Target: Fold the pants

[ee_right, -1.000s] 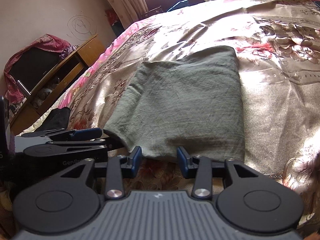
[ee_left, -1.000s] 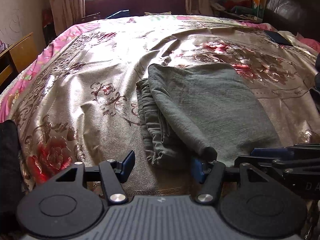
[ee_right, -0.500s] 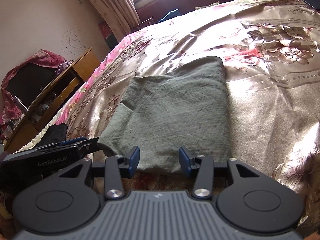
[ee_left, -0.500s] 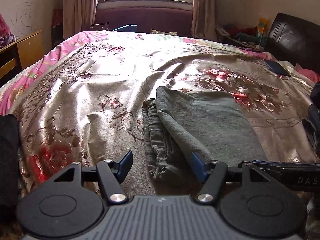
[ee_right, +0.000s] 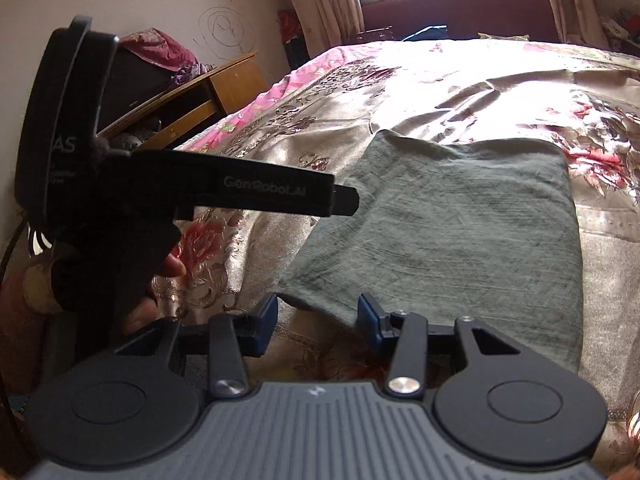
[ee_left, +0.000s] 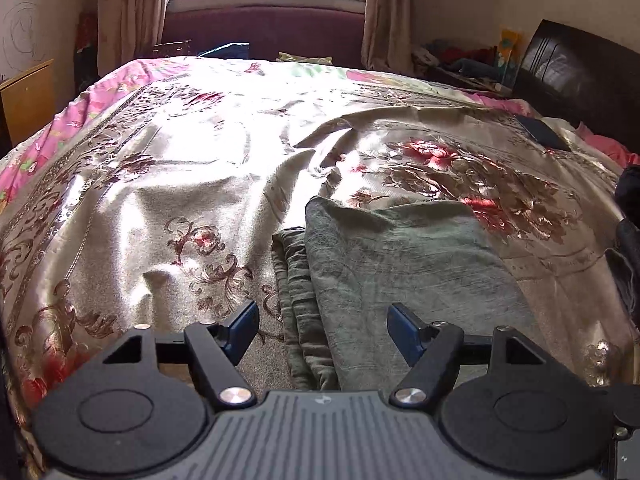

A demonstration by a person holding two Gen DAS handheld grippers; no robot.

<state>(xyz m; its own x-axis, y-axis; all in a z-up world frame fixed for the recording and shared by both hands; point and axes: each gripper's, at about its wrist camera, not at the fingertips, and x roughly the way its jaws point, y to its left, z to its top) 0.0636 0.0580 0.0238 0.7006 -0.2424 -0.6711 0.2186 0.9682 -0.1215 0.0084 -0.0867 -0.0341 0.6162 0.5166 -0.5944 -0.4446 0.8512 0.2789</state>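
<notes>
The grey-green pants [ee_left: 400,264] lie folded into a flat rectangle on the bed, with stacked folds along their left edge. My left gripper [ee_left: 322,322] hovers over their near end. Its jaws are opening, and cloth lies below them but not pinched. In the right wrist view the pants [ee_right: 460,216] lie ahead and to the right. My right gripper [ee_right: 317,318] is open just short of their near corner, with nothing between its pads. The left gripper [ee_right: 348,200] shows side-on there, held up by a hand [ee_right: 168,268] left of the pants.
A shiny floral bedspread [ee_left: 160,208] covers the wide bed. A wooden cabinet [ee_right: 224,88] stands off its left side and a dark headboard [ee_left: 572,76] at the far right. A dark flat item [ee_left: 540,132] and dark clothing [ee_left: 628,208] lie near the right edge.
The left jaws have spread wider and come off the pants' near fold. Both grippers have drawn back from the pants, and the left one now sits higher in the right wrist view.
</notes>
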